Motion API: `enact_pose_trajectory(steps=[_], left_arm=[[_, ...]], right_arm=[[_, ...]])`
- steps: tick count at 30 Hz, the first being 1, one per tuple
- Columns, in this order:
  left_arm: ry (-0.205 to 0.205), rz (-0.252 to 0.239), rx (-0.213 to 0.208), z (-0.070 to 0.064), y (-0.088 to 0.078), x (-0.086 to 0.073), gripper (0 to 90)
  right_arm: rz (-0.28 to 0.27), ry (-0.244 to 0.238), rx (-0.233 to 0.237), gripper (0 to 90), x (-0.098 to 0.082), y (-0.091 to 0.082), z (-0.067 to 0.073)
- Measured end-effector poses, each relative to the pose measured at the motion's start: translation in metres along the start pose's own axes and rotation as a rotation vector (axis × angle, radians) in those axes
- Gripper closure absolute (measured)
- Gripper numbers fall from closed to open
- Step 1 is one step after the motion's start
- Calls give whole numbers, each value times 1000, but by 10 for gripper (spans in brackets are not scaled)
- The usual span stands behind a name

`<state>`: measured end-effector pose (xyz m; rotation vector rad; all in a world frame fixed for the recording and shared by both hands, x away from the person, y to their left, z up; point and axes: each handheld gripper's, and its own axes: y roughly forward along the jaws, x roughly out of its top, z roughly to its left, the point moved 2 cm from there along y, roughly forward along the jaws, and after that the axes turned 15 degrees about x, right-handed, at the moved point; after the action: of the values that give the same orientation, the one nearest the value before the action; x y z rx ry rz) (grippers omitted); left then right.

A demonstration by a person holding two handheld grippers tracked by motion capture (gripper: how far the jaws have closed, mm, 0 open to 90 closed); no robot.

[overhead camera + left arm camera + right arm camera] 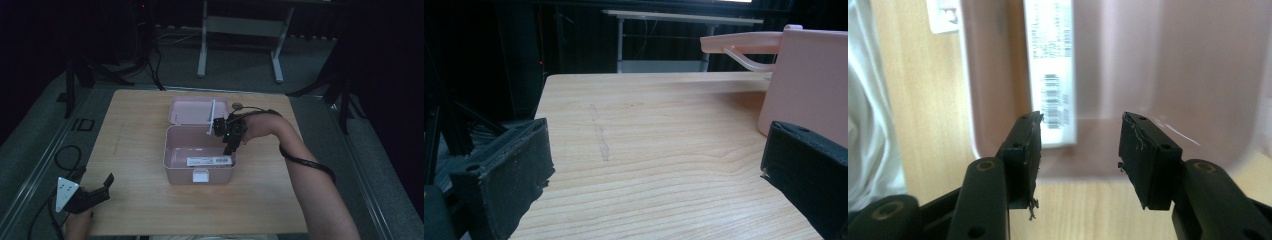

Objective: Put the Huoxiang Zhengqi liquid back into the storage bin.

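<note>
Our right gripper (1080, 145) hangs narrowly parted, empty, over the pink box (172, 165); below its jaws lies a white barcode-labelled pack (1052, 70), print unreadable.

My wooden desk (140, 200) stands on grey floor (45, 115); a white-legged table frame (240, 25) stands beyond.

wooden table (140, 205) bearing pink box (200, 172)
</note>
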<state>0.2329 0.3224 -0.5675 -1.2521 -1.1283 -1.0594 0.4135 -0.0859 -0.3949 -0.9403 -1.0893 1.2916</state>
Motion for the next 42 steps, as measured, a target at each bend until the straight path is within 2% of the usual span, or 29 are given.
enact_pose_trajectory(steps=[6,8,9,15,20,23,25,26,28,30,32,34,36,37,38,39,40,41,42], left_arm=[[-2,-1,-1,0,0,0,2],[-1,0,0,0,0,0,2],[-1,0,-1,0,0,0,2],[-1,0,0,0,0,0,2],[0,1,1,0,0,0,2],[-1,1,1,0,0,0,2],[-1,1,0,0,0,0,2],[-1,0,0,0,0,0,2],[-1,0,0,0,0,0,2],[-1,0,0,0,0,0,2],[-2,-1,-1,0,0,0,2],[-3,-1,-2,0,0,0,2],[-2,-1,-2,0,0,0,2],[-2,-1,-2,0,0,0,2],[-2,-1,-2,0,0,0,2],[-2,-1,-2,0,0,0,2],[-2,-1,-2,0,0,0,2],[-2,-1,-2,0,0,0,2],[-2,-1,-2,0,0,0,2]], right_arm=[[-85,32,-60,464,-20,-21,-4],[-93,36,-69,457,-24,-23,-5],[-114,58,-79,452,-33,-27,-7],[-145,117,-106,401,-55,-24,-16],[-197,184,-99,294,-71,-13,-28],[-223,210,-45,236,-81,-2,-35],[-234,225,-30,209,-86,7,-39],[-243,232,-26,167,-89,11,-41],[-260,250,-18,154,-94,21,-45],[-281,275,-35,142,-98,32,-52],[-271,322,-6,135,-103,44,-60],[-283,338,-24,135,-107,54,-65],[-323,357,-37,131,-112,65,-70],[-353,369,-71,132,-115,69,-72],[-398,386,-125,131,-120,77,-76],[-398,386,-125,131,-120,77,-76],[-430,392,-155,130,-124,81,-78],[-482,412,-217,130,-130,89,-82],[-503,413,-252,128,-133,93,-82]])
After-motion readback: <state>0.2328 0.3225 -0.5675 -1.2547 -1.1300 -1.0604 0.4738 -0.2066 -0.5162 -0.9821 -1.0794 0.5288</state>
